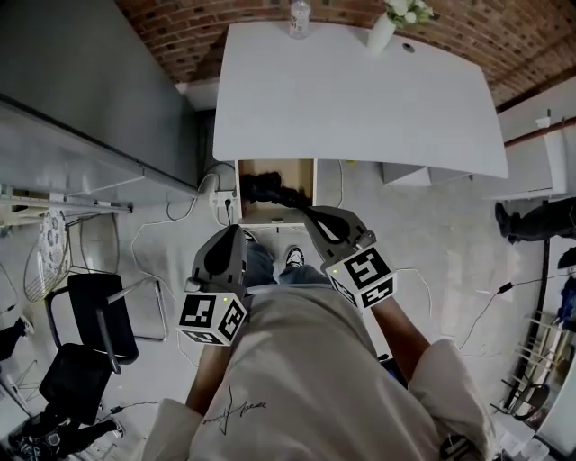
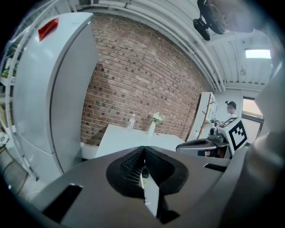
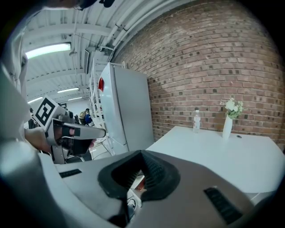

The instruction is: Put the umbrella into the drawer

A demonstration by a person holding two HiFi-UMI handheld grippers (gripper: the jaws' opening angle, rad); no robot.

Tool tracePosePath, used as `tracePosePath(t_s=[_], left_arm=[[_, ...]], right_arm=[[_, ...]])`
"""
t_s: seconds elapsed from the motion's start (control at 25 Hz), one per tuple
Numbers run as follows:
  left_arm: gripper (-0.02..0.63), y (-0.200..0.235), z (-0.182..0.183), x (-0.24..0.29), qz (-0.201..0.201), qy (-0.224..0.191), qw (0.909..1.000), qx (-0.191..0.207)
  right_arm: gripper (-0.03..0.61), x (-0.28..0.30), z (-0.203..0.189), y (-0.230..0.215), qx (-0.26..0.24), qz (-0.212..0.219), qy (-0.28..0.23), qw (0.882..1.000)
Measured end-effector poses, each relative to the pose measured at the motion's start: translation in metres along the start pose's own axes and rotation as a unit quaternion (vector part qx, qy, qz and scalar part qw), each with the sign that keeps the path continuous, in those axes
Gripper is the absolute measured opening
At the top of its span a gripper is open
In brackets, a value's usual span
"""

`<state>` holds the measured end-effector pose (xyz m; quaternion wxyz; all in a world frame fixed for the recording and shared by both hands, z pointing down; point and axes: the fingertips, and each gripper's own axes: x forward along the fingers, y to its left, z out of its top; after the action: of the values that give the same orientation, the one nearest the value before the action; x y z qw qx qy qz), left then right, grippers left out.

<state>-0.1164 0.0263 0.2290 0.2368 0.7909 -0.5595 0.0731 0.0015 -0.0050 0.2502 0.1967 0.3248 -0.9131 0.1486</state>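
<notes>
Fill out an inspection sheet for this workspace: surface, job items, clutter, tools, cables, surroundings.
Surface: white table, mostly bare.
Job's things: the drawer under the table stands open; a dark bundle, apparently the umbrella, lies inside it.
Clutter: bottle and vase of flowers at the table's far edge.
Grippers: left tool shut, nothing between its jaws; right tool shut, nothing between its jaws.
Cables: floor cable runs loose at the right; more wiring on the floor left of the drawer.
Surroundings: brick wall, tall grey cabinet, black chair, a bystander's legs at the right edge.
</notes>
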Motion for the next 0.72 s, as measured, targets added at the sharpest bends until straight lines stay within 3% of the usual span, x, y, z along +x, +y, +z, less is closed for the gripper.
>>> tracePosePath(t_s=[0.36,0.72], left_arm=[[0.015,-0.001,0.026,-0.02,0.002,-0.041,0.9991,0.008],[0.015,-0.012,0.03,-0.022,0.002,-0.053,0.9984,0.021]], right_arm=[[0.017,-0.016,0.027,0.022,-0.008,0.002,-0.042,0.999],[0.015,-0.034,0.029,0.014,-0.02,-0.014,-0.056,0.998]])
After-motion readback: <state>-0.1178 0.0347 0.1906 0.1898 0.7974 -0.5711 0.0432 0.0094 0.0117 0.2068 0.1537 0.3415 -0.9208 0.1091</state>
